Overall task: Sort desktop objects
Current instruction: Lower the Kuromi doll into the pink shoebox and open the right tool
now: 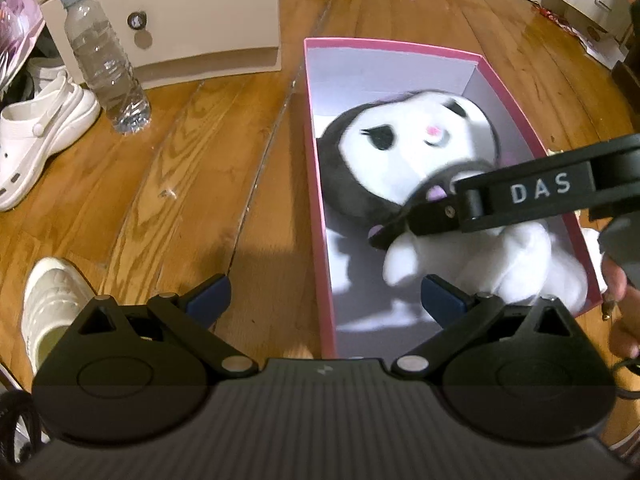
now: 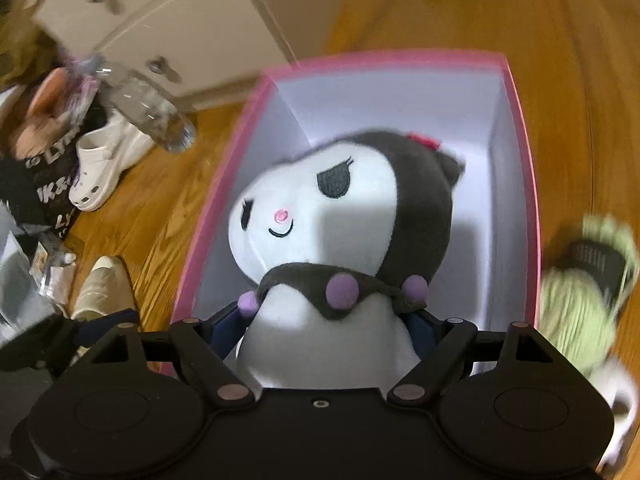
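Note:
A white and black plush toy (image 1: 404, 148) with purple pompoms lies inside an open pink box (image 1: 316, 184) with a white lining, on a wooden floor. My right gripper (image 2: 324, 332) is shut on the plush toy (image 2: 320, 216) at its white body, holding it within the pink box (image 2: 224, 184). The right gripper also shows in the left wrist view (image 1: 400, 224), reaching in from the right. My left gripper (image 1: 324, 300) is open and empty, hovering over the box's near left wall.
A clear water bottle (image 1: 104, 60) stands left of the box, before a white cabinet (image 1: 172, 12). White clogs (image 1: 36, 128) and a cream shoe (image 1: 52, 300) lie at left. A green slipper (image 2: 584, 280) and a white mug (image 2: 616, 400) sit right of the box.

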Motion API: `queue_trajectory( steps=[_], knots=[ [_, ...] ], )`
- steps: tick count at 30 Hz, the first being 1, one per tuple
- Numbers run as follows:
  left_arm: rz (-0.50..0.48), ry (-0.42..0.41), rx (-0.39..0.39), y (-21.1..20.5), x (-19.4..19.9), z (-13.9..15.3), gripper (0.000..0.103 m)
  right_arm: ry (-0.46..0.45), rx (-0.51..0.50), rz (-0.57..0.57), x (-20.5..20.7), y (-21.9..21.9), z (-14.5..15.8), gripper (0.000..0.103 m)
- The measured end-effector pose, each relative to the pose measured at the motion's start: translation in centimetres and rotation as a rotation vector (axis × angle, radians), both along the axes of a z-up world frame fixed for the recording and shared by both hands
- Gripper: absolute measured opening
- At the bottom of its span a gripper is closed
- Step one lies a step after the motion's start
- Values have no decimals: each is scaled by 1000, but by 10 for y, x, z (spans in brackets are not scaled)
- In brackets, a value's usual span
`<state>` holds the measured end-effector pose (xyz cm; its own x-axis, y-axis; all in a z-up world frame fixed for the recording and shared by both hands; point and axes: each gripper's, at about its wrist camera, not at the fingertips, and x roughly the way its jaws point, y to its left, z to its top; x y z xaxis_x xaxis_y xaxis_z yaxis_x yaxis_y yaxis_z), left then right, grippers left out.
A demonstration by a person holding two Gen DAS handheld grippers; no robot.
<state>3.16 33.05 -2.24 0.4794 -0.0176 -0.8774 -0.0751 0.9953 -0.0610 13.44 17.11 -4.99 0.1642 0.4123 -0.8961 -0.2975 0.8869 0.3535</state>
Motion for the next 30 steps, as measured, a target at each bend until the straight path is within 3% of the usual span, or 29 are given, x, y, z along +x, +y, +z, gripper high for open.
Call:
queue_trajectory(
  steps=[2, 8, 15, 18, 23, 25, 28, 30],
  knots=[
    [15, 3, -7, 2, -2, -1, 103, 110, -21, -19, 4, -7, -6, 86],
    [25, -61, -46, -1, -5, 10, 103, 59, -23, 4, 0, -7, 6, 87],
    [66, -139, -73, -4, -2, 16, 103, 8, 103, -47, 3, -22, 7, 87],
    [59, -149, -35, -12, 2, 14, 103, 10, 145, -60, 5, -25, 3, 87],
    [87, -54, 89, -27, 17, -3, 103, -43, 86, -4, -6, -18, 5, 87],
    [67, -45, 143, -33, 21, -9, 103, -109, 61, 8, -11, -14, 12, 86],
    [87, -25, 126, -32, 22, -15, 103, -184, 53, 17, -17, -13, 25, 86],
    [114, -18, 109, -29, 22, -18, 103, -177, 90, 16, -15, -17, 32, 86]
  ],
)
